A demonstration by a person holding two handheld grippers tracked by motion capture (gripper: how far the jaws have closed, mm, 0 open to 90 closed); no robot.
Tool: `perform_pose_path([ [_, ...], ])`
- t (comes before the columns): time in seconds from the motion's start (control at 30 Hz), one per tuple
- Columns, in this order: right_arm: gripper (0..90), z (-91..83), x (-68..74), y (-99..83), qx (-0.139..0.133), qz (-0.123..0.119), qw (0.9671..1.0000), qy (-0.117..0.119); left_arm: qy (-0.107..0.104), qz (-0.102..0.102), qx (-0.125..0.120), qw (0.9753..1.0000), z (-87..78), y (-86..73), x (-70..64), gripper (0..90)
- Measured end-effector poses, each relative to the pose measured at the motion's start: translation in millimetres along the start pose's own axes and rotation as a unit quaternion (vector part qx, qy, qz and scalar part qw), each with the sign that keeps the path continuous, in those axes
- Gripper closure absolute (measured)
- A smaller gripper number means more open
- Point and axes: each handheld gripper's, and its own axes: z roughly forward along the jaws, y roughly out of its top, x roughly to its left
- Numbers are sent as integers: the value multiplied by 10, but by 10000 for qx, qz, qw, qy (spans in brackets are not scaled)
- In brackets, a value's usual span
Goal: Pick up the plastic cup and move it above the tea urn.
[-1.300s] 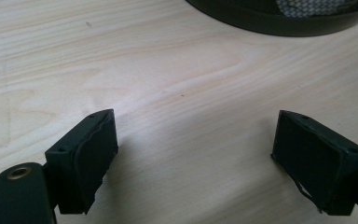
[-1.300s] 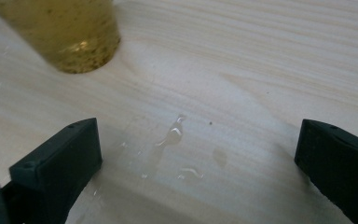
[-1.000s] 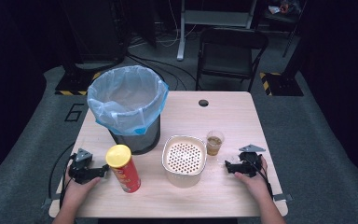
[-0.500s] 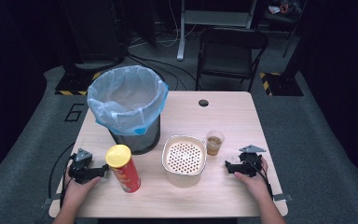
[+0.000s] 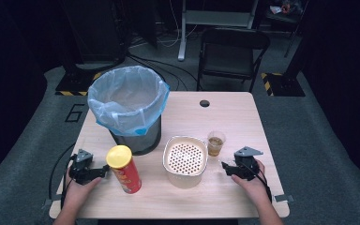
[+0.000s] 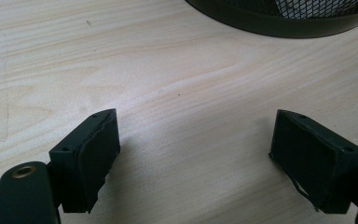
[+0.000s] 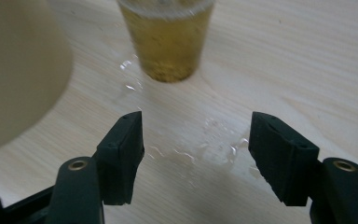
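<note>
My right tool (image 5: 229, 167) rests on desk (image 5: 234, 112), released, jaws wide, aimed at cup (image 7: 168, 39); no shift from a second ago. Left tool (image 5: 96, 172) same, released, unmoved, just beside chip can (image 5: 124, 168). Largest first: lined bin (image 5: 129, 105), strainer bowl (image 5: 185, 159), can, cup just beyond right tool. Small spill (image 7: 214, 144) between jaws. Judgement: nothing begun; cup grab likely next.

My work surface is a light wood table (image 5: 243, 117). The perforated cream container (image 5: 184, 161) serves as the landmark. A clear cup (image 5: 215, 143) of amber liquid stands just beside it, toward my right hand. A yellow-lidded red can (image 5: 124, 169) stands toward my left. A lined mesh bin (image 5: 129, 110) stands behind it. Spilled droplets (image 7: 205, 144) lie near the cup.
</note>
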Motion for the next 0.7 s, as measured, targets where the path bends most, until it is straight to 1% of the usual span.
perform_pose_path([
  [0.03,325,-18,34,24,-41,41,10000,69,1,-1,1,10000,0,0,0,153],
  [0.13,308,-24,72,52,-97,24,9999,137,2,-1,2,10000,-1,-1,-1,152],
  [0.17,285,-24,121,79,-130,-16,9997,194,5,22,17,10000,-5,-1,1,152],
  [0.2,285,-24,121,79,-130,-16,9997,194,5,22,17,10000,-5,-1,1,152],
  [0.23,271,-18,148,100,-155,-47,9996,243,-6,19,25,10000,-7,-2,0,152],
  [0.27,271,-18,148,100,-155,-47,9996,243,-6,19,25,10000,-7,-2,0,152],
  [0.3,256,1,153,120,-214,-31,9996,204,-7,21,28,10000,-7,-2,0,152],
  [0.37,256,3,150,129,-203,-19,9996,216,-6,25,30,10000,-7,-2,0,152],
  [0.47,254,27,137,160,-256,2,9995,163,-3,23,31,10000,-8,-3,-1,152],
  [0.53,252,67,127,198,-243,73,9995,207,-4,15,28,10000,-9,-4,-3,151],
  [0.57,249,99,124,238,-207,99,9996,185,-2,17,28,10000,-9,-4,-3,152],
  [0.6,249,112,127,254,-228,150,9994,212,-2,15,28,10000,-9,-4,-3,152],
  [0.63,249,112,127,254,-228,150,9994,212,-2,15,28,10000,-9,-4,-3,152],
  [0.7,253,155,122,312,-231,190,9993,211,-1,17,30,10000,-10,-4,-3,152],
])
